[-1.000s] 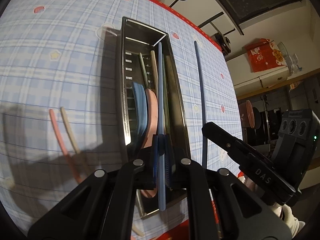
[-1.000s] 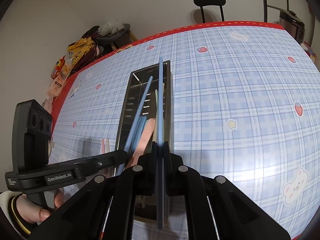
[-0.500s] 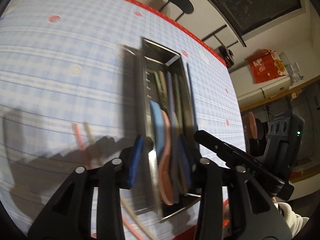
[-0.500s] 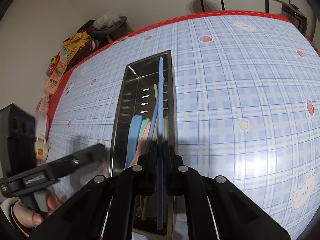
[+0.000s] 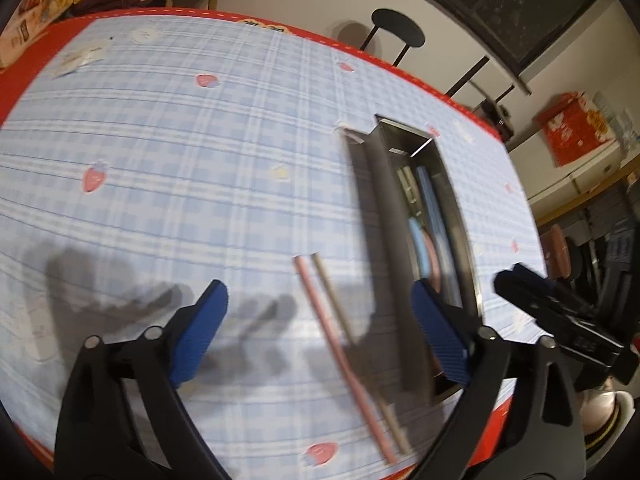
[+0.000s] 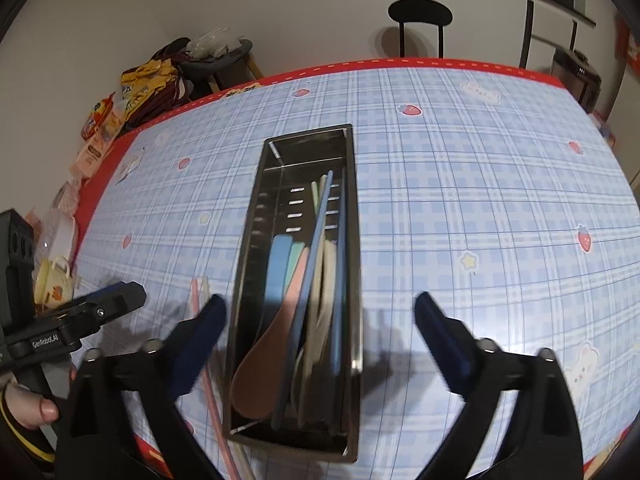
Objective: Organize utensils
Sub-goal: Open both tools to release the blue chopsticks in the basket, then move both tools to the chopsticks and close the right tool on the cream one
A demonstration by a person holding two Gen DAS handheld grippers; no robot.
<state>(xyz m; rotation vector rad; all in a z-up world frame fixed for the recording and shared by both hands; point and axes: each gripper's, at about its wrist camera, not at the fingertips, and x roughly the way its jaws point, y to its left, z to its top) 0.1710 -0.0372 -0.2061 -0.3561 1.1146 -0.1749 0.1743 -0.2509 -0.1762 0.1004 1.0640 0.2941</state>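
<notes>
Now both tools are opening with nothing between their jaws, the right tool (image 6: 320, 320) having just released its blue chopstick (image 6: 340, 264) into the metal tray (image 6: 354, 240), while the left tool (image 5: 320, 320) is swinging toward the pink chopstick (image 5: 340, 344) near the worktop's front edge.

From my right wrist view, the only lettering I can read is "GenRobot.AI", printed in white on the black side of my left gripper (image 6: 76, 330), low at the left edge. In my left wrist view, my right gripper (image 5: 576, 330) carries white letters too, but they are blurred beyond reading. The red box (image 5: 576, 128) against the far wall has printing that is too small to make out.
</notes>
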